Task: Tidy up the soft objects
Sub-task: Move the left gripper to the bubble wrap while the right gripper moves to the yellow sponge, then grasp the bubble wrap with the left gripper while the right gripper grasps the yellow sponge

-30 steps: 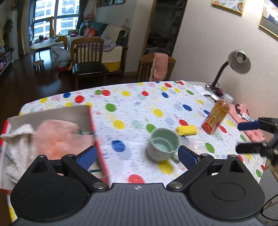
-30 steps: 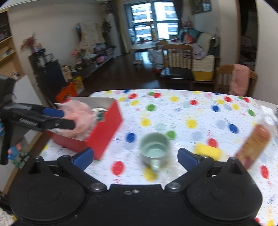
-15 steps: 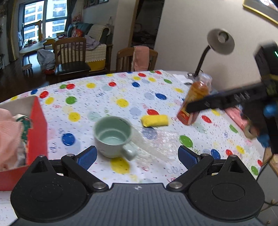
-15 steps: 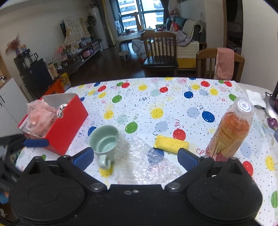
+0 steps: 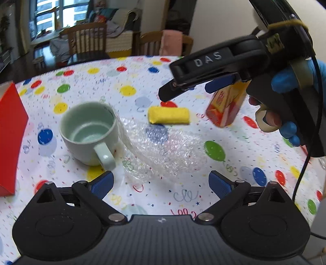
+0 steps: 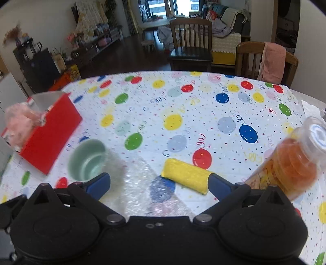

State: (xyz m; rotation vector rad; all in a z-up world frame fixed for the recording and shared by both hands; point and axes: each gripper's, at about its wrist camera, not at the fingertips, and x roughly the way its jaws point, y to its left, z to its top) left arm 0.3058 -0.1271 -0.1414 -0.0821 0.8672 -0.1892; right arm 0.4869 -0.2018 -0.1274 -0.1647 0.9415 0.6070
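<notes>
Part done: pink cloth (image 6: 19, 122) already sits in the red box (image 6: 51, 132). Yellow roll (image 6: 186, 175) and bubble wrap (image 5: 161, 150) remain on the worktop (image 6: 183, 106). Both tongs, left (image 5: 161, 184) and right (image 6: 160, 183), released, empty

dark wood floor (image 6: 126, 59), wooden chairs (image 6: 190, 40) behind the table, bright window (image 5: 59, 16), pale walls (image 6: 44, 18).

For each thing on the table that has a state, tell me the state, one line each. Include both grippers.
Mug: upright, empty.
Yellow roll: lying on its side, rolled up.
Bubble wrap: loose, one edge against the mug.
Bottle: capped, holds orange contents.
Red box: open, pink cloth inside.
Left hand-held gripper: open.
Right hand-held gripper: open.
</notes>
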